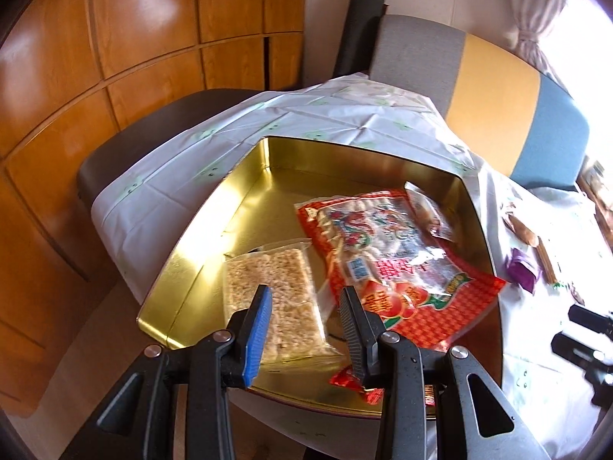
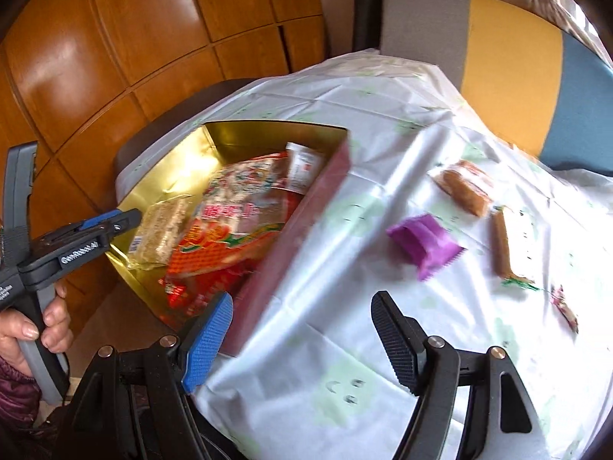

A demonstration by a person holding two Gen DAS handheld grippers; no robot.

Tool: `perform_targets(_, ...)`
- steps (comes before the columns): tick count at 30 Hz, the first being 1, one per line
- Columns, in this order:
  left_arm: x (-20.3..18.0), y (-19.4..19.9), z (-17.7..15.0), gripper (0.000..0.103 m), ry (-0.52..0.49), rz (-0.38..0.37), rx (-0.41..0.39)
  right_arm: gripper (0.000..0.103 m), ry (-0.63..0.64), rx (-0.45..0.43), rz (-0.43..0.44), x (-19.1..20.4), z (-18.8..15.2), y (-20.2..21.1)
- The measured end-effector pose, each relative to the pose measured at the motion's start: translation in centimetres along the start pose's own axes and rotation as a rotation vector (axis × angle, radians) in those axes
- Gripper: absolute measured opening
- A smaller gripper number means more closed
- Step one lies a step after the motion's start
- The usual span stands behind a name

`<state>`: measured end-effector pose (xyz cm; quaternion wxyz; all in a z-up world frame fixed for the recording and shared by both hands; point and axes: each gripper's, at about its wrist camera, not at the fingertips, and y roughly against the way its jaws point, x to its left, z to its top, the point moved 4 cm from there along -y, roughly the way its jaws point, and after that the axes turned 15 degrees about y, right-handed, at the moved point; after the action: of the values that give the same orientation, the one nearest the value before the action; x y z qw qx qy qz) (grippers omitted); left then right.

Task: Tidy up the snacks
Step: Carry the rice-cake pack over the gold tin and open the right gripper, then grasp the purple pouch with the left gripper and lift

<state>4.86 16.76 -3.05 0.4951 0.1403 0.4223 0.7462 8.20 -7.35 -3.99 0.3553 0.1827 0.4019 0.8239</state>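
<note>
The left gripper is held over the gold tin, jaws apart, nothing between them. The right gripper is spread wide over the tablecloth, empty. In the tin, one rice-cake pack, one red bag and one small packet are seen. Outside, one purple wrapper and two brown bars are seen near it.

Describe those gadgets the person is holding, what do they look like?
Each is a black plastic clamp with two fingers: one pad blue, the other black, both ribbed. Silver rivets pin the linkages. The left gripper has a grey trigger handle and white lettering. A dark purple quilted sleeve shows.
</note>
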Motion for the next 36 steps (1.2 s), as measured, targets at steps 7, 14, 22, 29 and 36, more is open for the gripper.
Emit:
perform_targets(7, -2.9, 1.0, -0.6, 0.038, -0.086, -0.053, -0.014, 0.076, -0.057, 0.072, -0.136, -7.3, -3.9, 2.3)
perform_targets(14, -7.1, 1.6, -1.8, 0.038, -0.172, -0.12, 0.038, 0.076, -0.166, 0.155, -0.243, -14.6, -8.9, 3.5)
perform_targets(22, -14.9, 1.7, -3.9, 0.038, -0.24, -0.27, 0.183, 0.076, -0.294, 0.179, -0.247, -17.5, -10.4, 3.2)
perform_targets(29, -20.3, -2.0, -5.3, 0.046, -0.222, -0.26, 0.34, 0.076, -0.259, 0.16, -0.229, -16.3, -9.7, 3.5)
perform_targets(36, -22.7, -4.6, -5.5, 0.061, -0.166, -0.203, 0.37, 0.076, -0.301, 0.146, -0.236, -17.1, -9.7, 4.0)
